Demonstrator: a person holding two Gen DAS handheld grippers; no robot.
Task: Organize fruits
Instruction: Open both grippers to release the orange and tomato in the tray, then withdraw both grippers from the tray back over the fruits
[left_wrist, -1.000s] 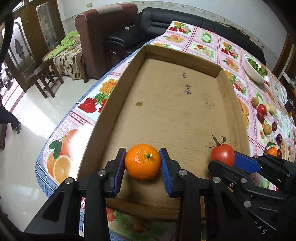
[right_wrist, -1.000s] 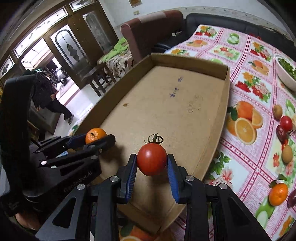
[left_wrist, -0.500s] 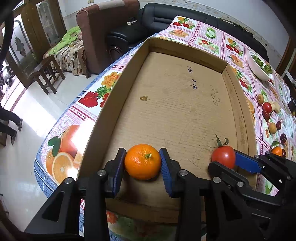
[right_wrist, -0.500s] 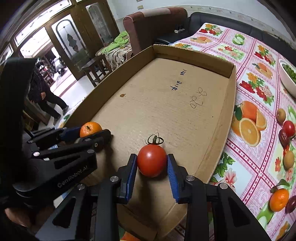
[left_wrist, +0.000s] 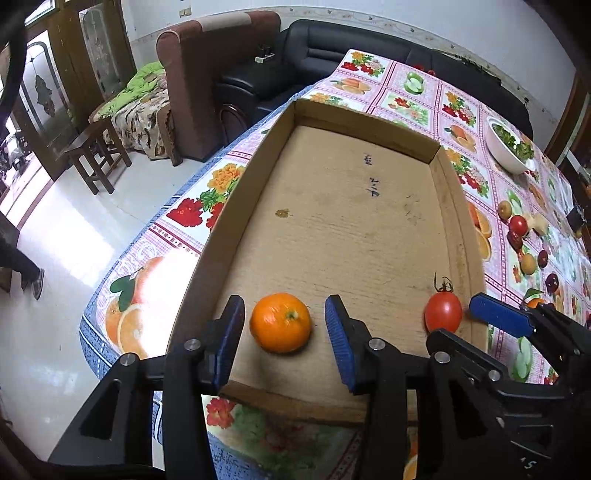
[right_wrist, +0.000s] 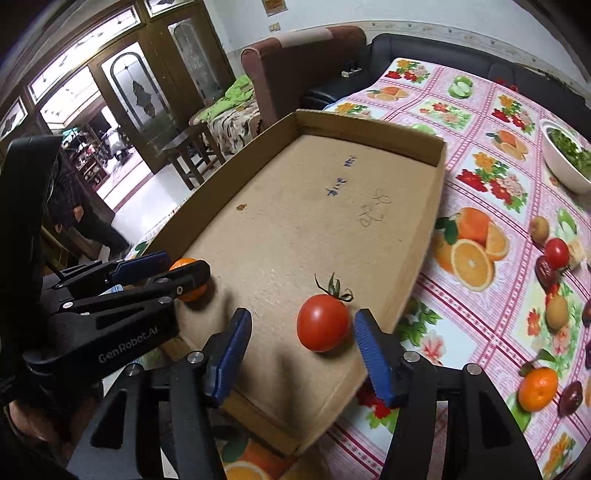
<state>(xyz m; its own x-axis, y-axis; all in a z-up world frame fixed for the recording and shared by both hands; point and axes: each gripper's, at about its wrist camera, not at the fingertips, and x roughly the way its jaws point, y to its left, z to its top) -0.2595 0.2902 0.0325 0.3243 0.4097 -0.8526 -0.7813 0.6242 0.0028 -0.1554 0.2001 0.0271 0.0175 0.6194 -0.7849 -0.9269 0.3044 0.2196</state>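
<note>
A shallow brown cardboard tray (left_wrist: 369, 122) lies on a worktop (right_wrist: 480, 122) covered with a pink fruit-printed cloth.

In the left wrist view, the left hand-held gripper (left_wrist: 284, 336) sits at six o'clock over the tray's near end. Its blue-padded jaws are opening, and the round orange tangerine (left_wrist: 280, 322) rests on the tray floor between them with a clear gap on each side, so nothing is gripped. At about three o'clock from the tangerine, near the tray's right wall, sits the red tomato with a green stem (left_wrist: 443, 312).

In the right wrist view, the right hand-held gripper (right_wrist: 301, 347) is also opening. The tomato (right_wrist: 323, 326) lies on the tray floor between its jaws, well clear of the left pad and just beside the right one; I cannot tell whether it touches that pad. The left hand-held gripper (right_wrist: 159, 266) appears at nine o'clock, with the tangerine (right_wrist: 190, 280) partly hidden behind its finger.

On the cloth at three to four o'clock of the tray lie loose fruits: another tangerine (right_wrist: 537, 384), a small red tomato (right_wrist: 556, 253), brownish round fruits and dark plums. A white bowl of greens (right_wrist: 565, 162) stands at two o'clock.
</note>
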